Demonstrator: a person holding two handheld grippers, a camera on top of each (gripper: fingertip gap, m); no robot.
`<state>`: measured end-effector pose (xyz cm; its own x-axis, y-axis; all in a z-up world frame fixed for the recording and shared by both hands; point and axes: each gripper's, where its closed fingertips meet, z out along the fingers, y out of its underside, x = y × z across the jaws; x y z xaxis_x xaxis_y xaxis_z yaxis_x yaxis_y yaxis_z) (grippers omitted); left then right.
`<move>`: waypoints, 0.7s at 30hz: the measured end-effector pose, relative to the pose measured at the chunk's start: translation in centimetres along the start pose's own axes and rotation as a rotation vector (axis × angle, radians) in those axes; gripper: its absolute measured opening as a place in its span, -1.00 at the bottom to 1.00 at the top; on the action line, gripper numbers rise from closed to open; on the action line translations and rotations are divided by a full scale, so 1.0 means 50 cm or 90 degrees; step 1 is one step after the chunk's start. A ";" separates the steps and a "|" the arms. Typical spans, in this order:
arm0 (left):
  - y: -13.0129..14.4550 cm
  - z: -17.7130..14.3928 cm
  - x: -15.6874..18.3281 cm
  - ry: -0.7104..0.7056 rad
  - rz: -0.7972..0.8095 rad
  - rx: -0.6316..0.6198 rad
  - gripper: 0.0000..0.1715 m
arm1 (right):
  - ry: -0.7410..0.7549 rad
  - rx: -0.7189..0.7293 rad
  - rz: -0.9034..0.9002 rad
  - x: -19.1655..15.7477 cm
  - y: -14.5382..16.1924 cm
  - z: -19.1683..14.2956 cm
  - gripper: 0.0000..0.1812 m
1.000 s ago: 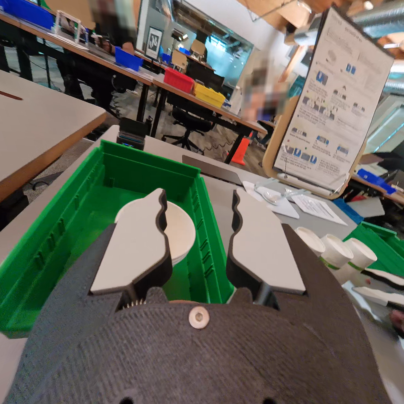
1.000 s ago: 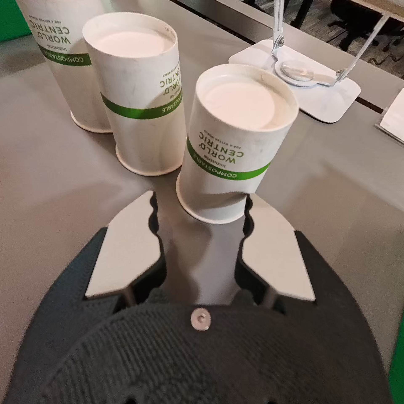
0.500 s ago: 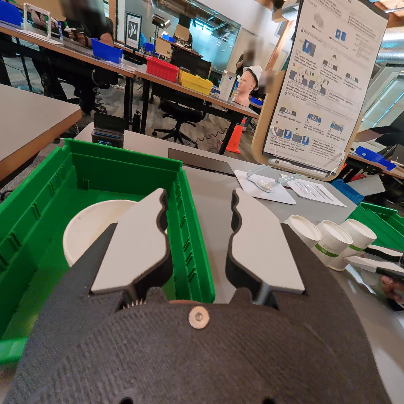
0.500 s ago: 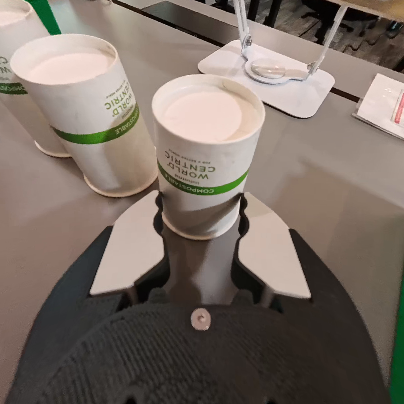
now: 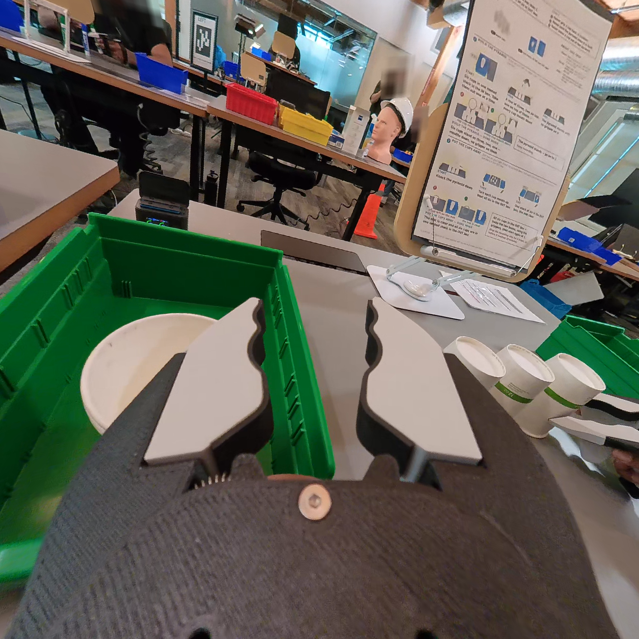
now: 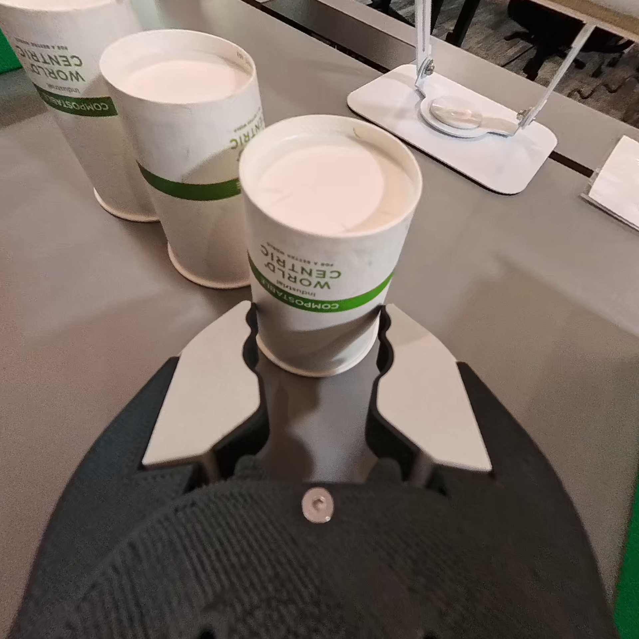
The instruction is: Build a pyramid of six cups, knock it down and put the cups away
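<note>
Two grippers show, one in each wrist view. Nearest in the right wrist view, the right gripper [image 6: 316,311] has its fingers [image 6: 207,387] set on either side of the lower wall of an upside-down white paper cup [image 6: 328,249] with a green band; the tips touch or all but touch the cup's sides, so the fingers are closed about it to the cup's width. Whether the cup's rim sits on the grey worktop [image 6: 484,311] or is just clear of it I cannot tell. Just beyond and to the left stands a second inverted cup [image 6: 183,148], close beside the first, and past that a third cup [image 6: 62,86], partly cut off by the frame edge. Farther off on the right lies a white flat stand base [image 6: 449,138] with metal arms, and a sheet of paper [image 6: 615,186] at the edge.

In the left wrist view the left gripper [image 5: 314,311] is spread wide with nothing between its fingers [image 5: 214,380], hanging over the right wall of a green bin [image 5: 294,345]. Inside the bin a white cup [image 5: 131,359] stands mouth up, partly hidden by the left finger. Behind rises an instruction board [image 5: 511,131].
</note>
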<state>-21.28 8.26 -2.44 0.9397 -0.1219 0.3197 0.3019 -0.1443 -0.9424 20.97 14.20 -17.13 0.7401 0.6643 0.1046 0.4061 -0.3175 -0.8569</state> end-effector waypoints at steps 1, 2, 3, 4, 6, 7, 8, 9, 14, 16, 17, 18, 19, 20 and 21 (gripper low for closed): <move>0.000 0.000 0.001 0.001 0.001 0.000 -0.34 | -0.002 0.002 0.001 -0.002 -0.001 0.002 -0.25; 0.001 0.001 0.003 0.002 0.001 -0.001 -0.34 | -0.003 0.003 0.002 -0.003 -0.001 0.003 -0.25; 0.001 0.001 0.003 0.002 0.002 -0.001 -0.34 | -0.003 0.003 0.003 -0.003 -0.001 0.004 -0.24; 0.000 0.001 0.004 0.002 0.002 -0.001 -0.34 | -0.004 0.003 0.004 -0.003 -0.001 0.004 -0.24; 0.000 0.001 0.005 0.003 0.002 -0.001 -0.34 | -0.005 0.002 0.006 -0.003 0.000 0.004 -0.24; 0.000 0.001 0.005 0.004 0.001 -0.001 -0.34 | -0.005 0.002 0.007 -0.002 0.000 0.004 -0.24; 0.000 0.002 0.005 0.004 0.001 0.000 -0.34 | -0.005 0.001 0.007 -0.002 0.000 0.004 -0.24; 0.000 0.002 0.006 0.005 0.000 0.000 -0.34 | -0.004 0.000 0.007 -0.002 0.001 0.004 -0.24; 0.000 0.002 0.007 0.005 0.001 -0.001 -0.34 | -0.002 -0.018 -0.003 -0.004 0.009 0.008 -0.21; 0.000 0.001 0.007 0.005 0.001 -0.001 -0.34 | 0.001 -0.022 -0.010 -0.005 0.010 0.009 -0.20; 0.001 0.001 0.006 0.005 0.000 -0.002 -0.34 | 0.002 -0.022 -0.012 -0.006 0.010 0.009 -0.20; 0.001 0.001 0.006 0.005 -0.001 -0.002 -0.34 | 0.002 -0.023 -0.014 -0.006 0.011 0.009 -0.19; 0.001 0.001 0.005 0.005 -0.002 -0.002 -0.34 | 0.002 -0.026 -0.015 -0.006 0.012 0.009 -0.18; 0.001 0.001 0.005 0.005 -0.002 -0.002 -0.34 | 0.002 -0.031 -0.015 -0.006 0.015 0.009 -0.16; 0.001 0.001 0.005 0.004 -0.002 -0.002 -0.34 | 0.001 -0.036 -0.014 -0.005 0.018 0.009 -0.14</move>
<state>-21.02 8.27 -2.40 0.9377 -0.1282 0.3230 0.3040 -0.1477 -0.9411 20.90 14.04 -18.15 0.7317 0.6702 0.1240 0.4519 -0.3409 -0.8244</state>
